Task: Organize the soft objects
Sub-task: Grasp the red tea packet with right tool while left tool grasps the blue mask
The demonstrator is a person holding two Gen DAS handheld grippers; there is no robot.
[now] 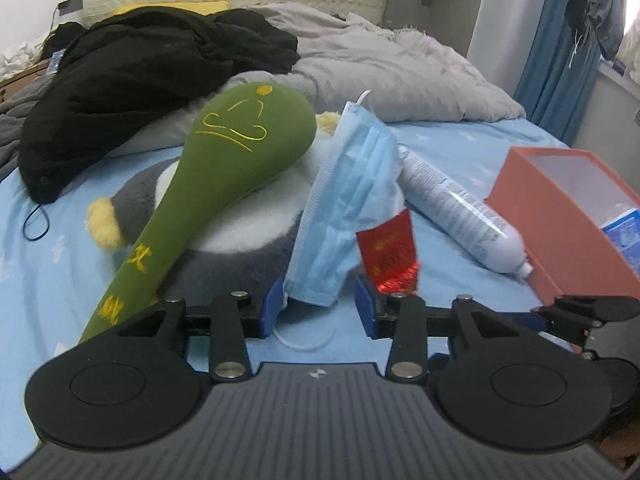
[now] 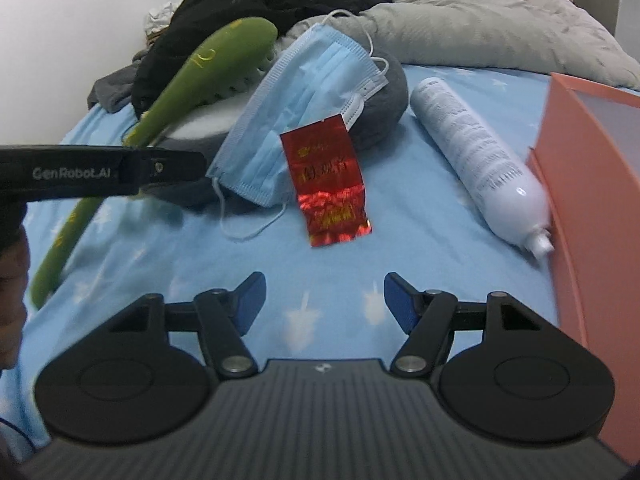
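Bed (image 2: 168,248) under pale blue star-print sheet, grey duvet (image 1: 384,68) bunched at far end. Black garment (image 1: 152,76) heaped at far left beside duvet. Orange box (image 1: 560,216), open-topped, at right edge of bed. Grey-and-white plush cushion (image 1: 248,232) with yellow tufts near middle. Green padded massage bat (image 1: 224,168) with yellow embroidery leaning across cushion, handle down on sheet. White spray bottle (image 2: 480,160) lying flat, nozzle touching box wall. Blue face mask (image 2: 296,120) draped against cushion, lower edge and ear loop on sheet. Red foil packet (image 2: 324,184) overlapping mask's near edge, lower end on sheet.

Left tool (image 1: 320,312) spread, mask's lower corner between blue pads; contact unclear. Right tool (image 2: 324,300) spread wide over bare sheet, nothing between pads, packet just ahead.
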